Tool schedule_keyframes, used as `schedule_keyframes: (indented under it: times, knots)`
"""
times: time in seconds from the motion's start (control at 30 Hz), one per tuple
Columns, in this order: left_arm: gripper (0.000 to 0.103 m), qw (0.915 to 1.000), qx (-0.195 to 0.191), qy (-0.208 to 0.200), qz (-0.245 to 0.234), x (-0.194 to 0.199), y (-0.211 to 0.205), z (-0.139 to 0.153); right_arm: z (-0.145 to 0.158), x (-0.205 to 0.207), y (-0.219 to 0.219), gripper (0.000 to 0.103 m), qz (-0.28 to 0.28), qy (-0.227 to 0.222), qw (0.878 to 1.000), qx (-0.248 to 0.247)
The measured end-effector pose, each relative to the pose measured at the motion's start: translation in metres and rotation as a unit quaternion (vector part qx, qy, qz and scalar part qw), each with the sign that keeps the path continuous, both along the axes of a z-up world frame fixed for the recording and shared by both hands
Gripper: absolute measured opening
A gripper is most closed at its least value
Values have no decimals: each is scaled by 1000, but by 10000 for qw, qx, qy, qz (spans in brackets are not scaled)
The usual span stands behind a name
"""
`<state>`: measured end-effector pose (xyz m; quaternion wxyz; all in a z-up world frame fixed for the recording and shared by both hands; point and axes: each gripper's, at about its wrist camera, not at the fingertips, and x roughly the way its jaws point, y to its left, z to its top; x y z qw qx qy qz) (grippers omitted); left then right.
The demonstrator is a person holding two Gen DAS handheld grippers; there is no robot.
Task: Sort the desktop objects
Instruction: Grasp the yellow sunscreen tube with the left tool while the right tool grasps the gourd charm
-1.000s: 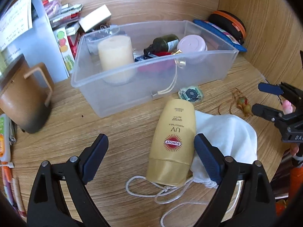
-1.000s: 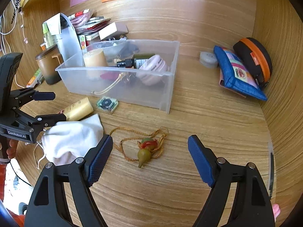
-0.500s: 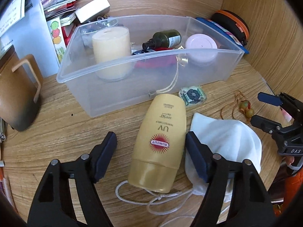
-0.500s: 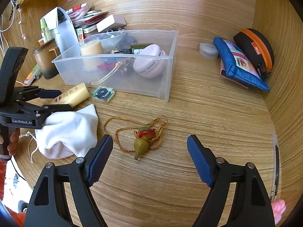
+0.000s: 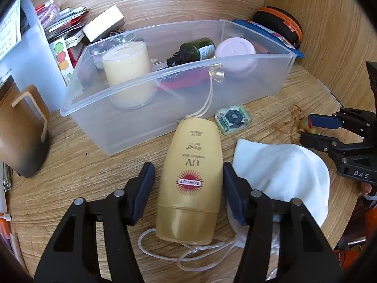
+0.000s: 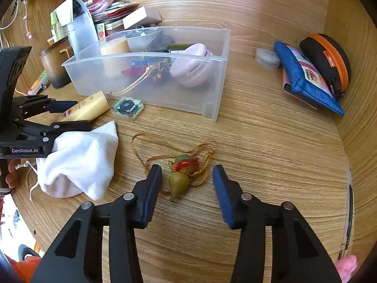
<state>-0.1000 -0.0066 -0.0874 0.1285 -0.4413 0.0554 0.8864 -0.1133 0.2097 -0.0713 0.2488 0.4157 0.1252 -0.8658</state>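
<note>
A yellow sunscreen bottle [image 5: 190, 176] lies on the wooden desk, cap end toward me. My left gripper [image 5: 188, 188] straddles it with jaws closing; the right pad is at the bottle's side and a small gap shows at the left pad. A green gourd charm [image 6: 180, 179] on an orange cord lies between the pads of my right gripper [image 6: 187, 188], whose jaws are closing with gaps on both sides. Behind stands a clear plastic bin [image 5: 165, 113] holding a candle [image 5: 128, 70], a dark spray bottle [image 5: 193, 50] and a pink round case [image 5: 235, 52].
A white drawstring pouch [image 5: 278, 172] lies right of the bottle, a small green square tile [image 5: 233, 119] in front of the bin. A brown mug [image 5: 21, 132] and a file box [image 5: 28, 54] stand left. A blue pouch [image 6: 304, 75] and black-orange case [image 6: 327, 56] sit by the right wall.
Both pairs of jaws have narrowed. The left pads have come in along the sunscreen bottle's sides. The right pads have drawn in around the gourd charm.
</note>
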Motion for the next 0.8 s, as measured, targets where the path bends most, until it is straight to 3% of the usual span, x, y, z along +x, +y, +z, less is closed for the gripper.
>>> schedule_keyframes:
  times: [0.13, 0.2, 0.3, 0.8]
  knots:
    - [50, 10000, -16, 49, -17, 1, 3, 0, -1, -1, -2, 35, 26, -13, 10000, -40]
    - [50, 10000, -9, 66, -17, 1, 3, -1, -1, -1, -3, 23, 48, -4, 10000, -67]
    - [50, 10000, -9, 82, -2, 1, 3, 0, -1, 1, -7, 20, 61, 17, 9999, -79]
    - [48, 9989, 339, 232, 206, 12, -6, 8, 21, 5, 5, 19, -54, 152, 9989, -440]
